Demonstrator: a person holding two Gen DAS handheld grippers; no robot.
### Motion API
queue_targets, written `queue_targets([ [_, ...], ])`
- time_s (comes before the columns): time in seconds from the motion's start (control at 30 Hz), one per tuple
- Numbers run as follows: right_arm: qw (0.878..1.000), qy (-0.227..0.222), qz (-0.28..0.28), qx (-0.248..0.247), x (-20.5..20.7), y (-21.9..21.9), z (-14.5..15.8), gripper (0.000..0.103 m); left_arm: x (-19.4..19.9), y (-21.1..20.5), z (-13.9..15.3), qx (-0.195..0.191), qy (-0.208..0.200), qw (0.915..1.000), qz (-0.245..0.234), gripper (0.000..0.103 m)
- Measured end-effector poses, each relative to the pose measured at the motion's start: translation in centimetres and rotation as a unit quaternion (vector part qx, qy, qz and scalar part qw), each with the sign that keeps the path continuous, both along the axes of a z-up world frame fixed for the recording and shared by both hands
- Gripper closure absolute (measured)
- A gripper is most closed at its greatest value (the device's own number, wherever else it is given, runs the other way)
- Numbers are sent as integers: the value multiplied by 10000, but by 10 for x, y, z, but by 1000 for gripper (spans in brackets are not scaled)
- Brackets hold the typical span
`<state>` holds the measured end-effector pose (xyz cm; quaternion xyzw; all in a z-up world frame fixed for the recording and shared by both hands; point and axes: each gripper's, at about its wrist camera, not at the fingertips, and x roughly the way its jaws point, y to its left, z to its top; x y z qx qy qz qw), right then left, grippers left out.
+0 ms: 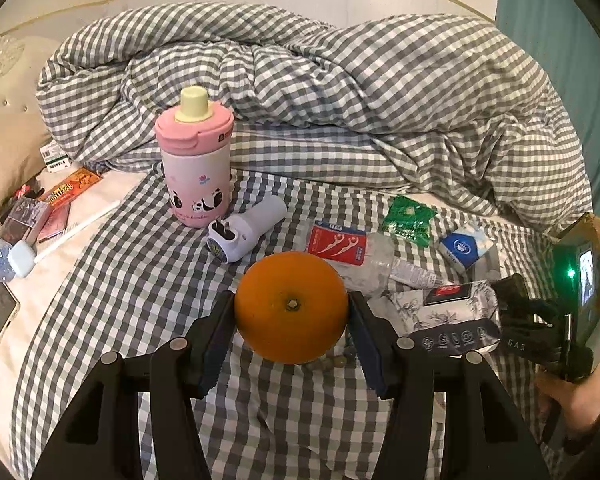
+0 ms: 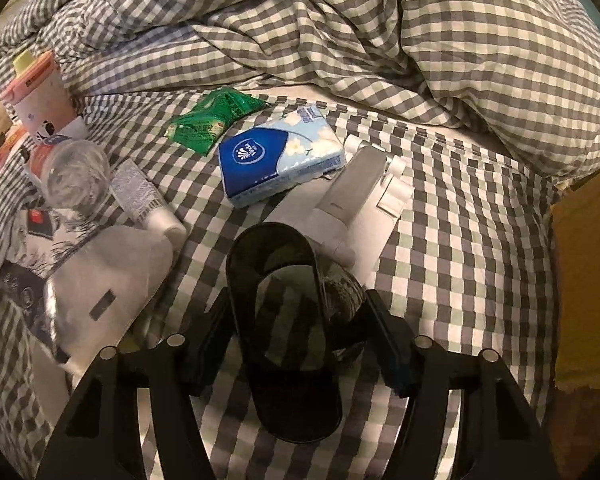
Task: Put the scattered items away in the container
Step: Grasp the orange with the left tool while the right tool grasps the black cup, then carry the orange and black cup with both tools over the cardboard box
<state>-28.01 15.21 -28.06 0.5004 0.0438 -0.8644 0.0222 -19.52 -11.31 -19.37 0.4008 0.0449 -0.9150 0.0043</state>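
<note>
Holding the orange (image 1: 291,307) in the left gripper (image 1: 292,305), jaws clamped on its two flanks, in front of the pink bottle (image 1: 196,160) and lifted off the checked bedspread (image 1: 148,280). Gripping a round, smooth fruit only at two narrow contact lines, so probably risking a roll or a squirt out forward if tilted or swung fast; dropping it here would likely mean landing on the string of beads (image 1: 332,360) directly beneath, or bouncing toward the plug adapter (image 1: 244,232) just in front of the pink bottle. Squeezing harder to compensate might bruise or split the peel. Over at the right gripper (image 2: 298,320), far to the right of the pink bottle, straddling a dark translucent loop-shaped object (image 2: 276,292), jaws close against its sides; cannot tell whether actually pressing on it or merely bracketing it. Judging by the cardboard box (image 2: 584,280) at the far right of the pink bottle, presumably the container, carrying both loads that way at once could mean crossing paths, or sweeping the tissue pack (image 2: 280,160) and green sachet (image 2: 212,120) along. Worth watching too: soft bedding giving way under anything set down near the box edge.
</note>
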Motion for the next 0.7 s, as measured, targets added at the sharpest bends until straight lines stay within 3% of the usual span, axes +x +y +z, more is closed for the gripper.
queue_targets([
  [0.27,9994,271,-32,-191,27,8,32,40,12,12,25,-17,180,9998,-52,46],
  [0.7,9938,1021,2,-438,90,26,119,40,45,48,73,-31,574,9980,-271,46],
])
